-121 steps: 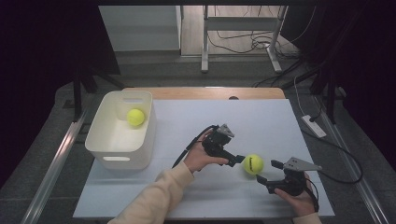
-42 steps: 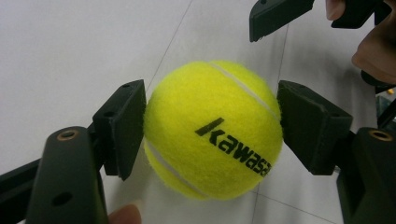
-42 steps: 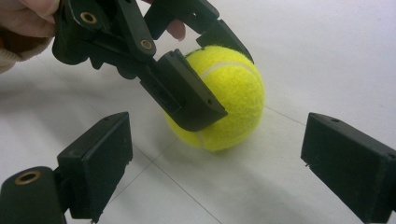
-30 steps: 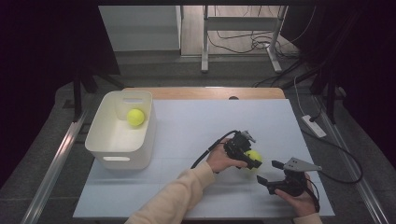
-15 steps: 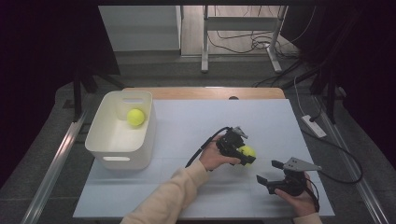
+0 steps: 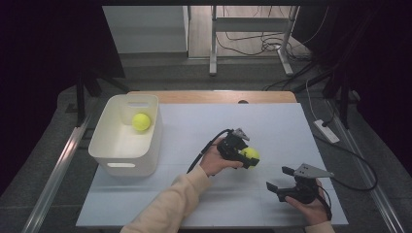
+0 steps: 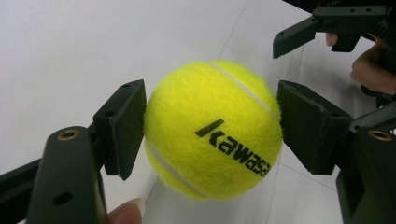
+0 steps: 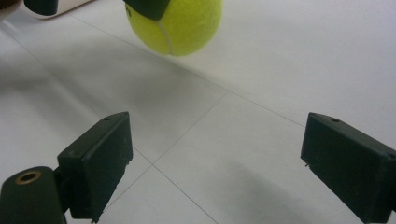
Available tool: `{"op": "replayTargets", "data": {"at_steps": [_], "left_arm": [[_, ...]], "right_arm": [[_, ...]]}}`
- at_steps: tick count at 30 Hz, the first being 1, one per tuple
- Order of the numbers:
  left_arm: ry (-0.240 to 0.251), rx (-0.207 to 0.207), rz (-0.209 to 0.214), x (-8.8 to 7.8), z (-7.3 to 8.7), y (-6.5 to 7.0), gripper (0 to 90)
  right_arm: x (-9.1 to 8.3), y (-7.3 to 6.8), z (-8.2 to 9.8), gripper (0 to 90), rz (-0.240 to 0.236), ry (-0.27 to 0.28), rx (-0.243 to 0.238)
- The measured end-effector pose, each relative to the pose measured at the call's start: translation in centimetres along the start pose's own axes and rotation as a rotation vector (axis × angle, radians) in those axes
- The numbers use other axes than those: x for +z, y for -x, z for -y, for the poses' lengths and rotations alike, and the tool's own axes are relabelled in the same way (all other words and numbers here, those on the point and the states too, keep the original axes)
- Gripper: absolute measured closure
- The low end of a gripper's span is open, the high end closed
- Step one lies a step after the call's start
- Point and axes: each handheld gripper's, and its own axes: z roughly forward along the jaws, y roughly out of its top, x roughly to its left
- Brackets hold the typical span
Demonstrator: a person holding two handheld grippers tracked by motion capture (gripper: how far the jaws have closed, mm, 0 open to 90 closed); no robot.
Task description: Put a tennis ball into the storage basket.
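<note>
A yellow tennis ball with black lettering sits between the two pads of my left gripper, which is shut on it and holds it just above the white table. The same ball hangs at the top of the right gripper view, clear of the surface. My right gripper stays near the table's front right, open, with only bare table between its pads. A second tennis ball lies inside the white bin at the left.
The white bin stands at the table's left side. A power strip lies on the floor beside the table's right edge, with cables behind the table. The wooden back edge borders the white mat.
My left gripper has carried the ball leftward and slightly up, away from the right gripper. The right hand has stayed where it was.
</note>
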Motion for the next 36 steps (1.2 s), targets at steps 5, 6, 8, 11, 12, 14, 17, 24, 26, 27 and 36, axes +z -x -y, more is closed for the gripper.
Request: {"op": "replayTargets", "data": {"at_steps": [5, 6, 8, 11, 12, 14, 17, 24, 26, 27, 36], "left_arm": [[0.015, -0.007, -0.012, -0.8, 0.2, -0.2, 28.2], [0.026, -0.016, -0.014, -1.0, 0.3, -0.3, 28.2], [0.029, -0.019, -0.015, -1.1, 0.3, -0.4, 28.3], [0.033, -0.021, -0.019, -1.4, 0.4, -0.5, 28.2], [0.034, -0.020, -0.021, -1.5, 0.5, -0.6, 28.2], [0.035, -0.019, -0.027, -1.6, 0.6, -0.6, 28.2], [0.039, -0.020, -0.037, -2.0, 0.7, -0.7, 28.2], [0.063, -0.024, -0.061, -3.3, 0.8, -1.0, 28.2], [0.069, -0.025, -0.070, -3.8, 0.9, -1.1, 28.2], [0.069, -0.025, -0.070, -3.8, 0.9, -1.1, 28.2], [0.096, -0.028, -0.121, -5.9, 1.1, -1.4, 28.2]], "right_arm": [[0.0, 0.0, 0.0, 8.9, 0.002, -0.001, 0.000], [0.0, 0.1, 0.0, 9.0, 0.003, 0.000, 0.001], [0.0, 0.1, 0.0, 8.9, 0.003, 0.000, 0.001], [0.0, 0.0, 0.0, 9.0, 0.002, -0.002, 0.000], [0.0, 0.0, 0.0, 8.9, 0.005, -0.002, -0.001], [0.0, 0.0, 0.0, 9.0, 0.006, -0.001, -0.001], [0.0, 0.0, 0.0, 9.0, 0.007, 0.002, 0.002], [0.0, 0.1, 0.0, 9.0, 0.010, 0.005, 0.003], [0.0, 0.0, 0.0, 9.0, 0.008, 0.004, 0.002], [0.0, 0.0, 0.0, 9.0, 0.008, 0.004, 0.001], [0.2, 0.0, -0.1, 9.0, 0.005, 0.003, 0.000]]}}
